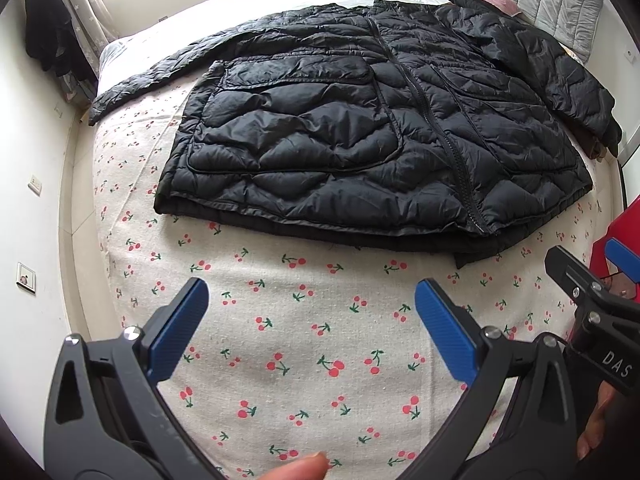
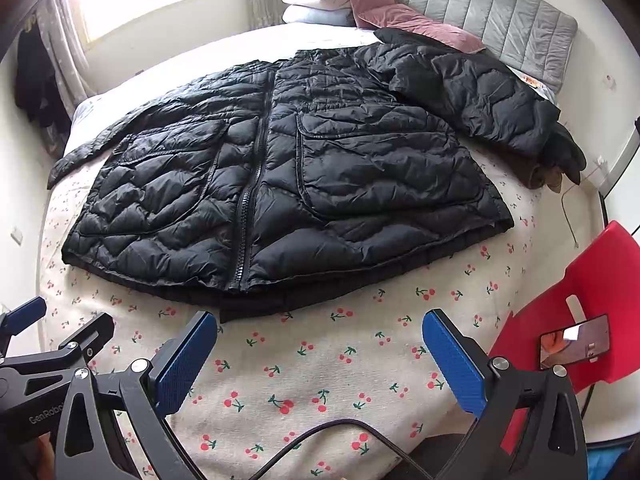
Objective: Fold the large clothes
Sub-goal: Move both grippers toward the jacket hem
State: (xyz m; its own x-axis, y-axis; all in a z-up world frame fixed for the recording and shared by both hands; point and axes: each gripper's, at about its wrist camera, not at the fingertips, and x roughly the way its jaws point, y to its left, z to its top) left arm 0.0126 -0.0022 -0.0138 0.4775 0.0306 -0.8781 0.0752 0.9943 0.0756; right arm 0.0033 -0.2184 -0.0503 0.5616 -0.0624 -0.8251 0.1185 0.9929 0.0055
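A black quilted puffer jacket (image 1: 360, 132) (image 2: 288, 184) lies flat on the bed, zipper up, hem toward me, both sleeves spread out to the sides. My left gripper (image 1: 312, 312) is open above the cherry-print bedspread (image 1: 288, 320), a short way before the hem, nothing between its blue pads. My right gripper (image 2: 320, 344) is open too, also just short of the hem, over the bedspread (image 2: 320, 380). The right gripper (image 1: 592, 300) shows at the right edge of the left wrist view; the left gripper (image 2: 48, 344) shows at the left edge of the right wrist view.
A red plastic chair (image 2: 560, 304) with a phone (image 2: 574, 342) on it stands at the bed's right side. Pink and white pillows (image 2: 360, 4) and a grey padded headboard (image 2: 480, 4) are at the far end. Dark clothes (image 1: 48, 36) hang by the window. A cable (image 2: 340, 432) runs under my right gripper.
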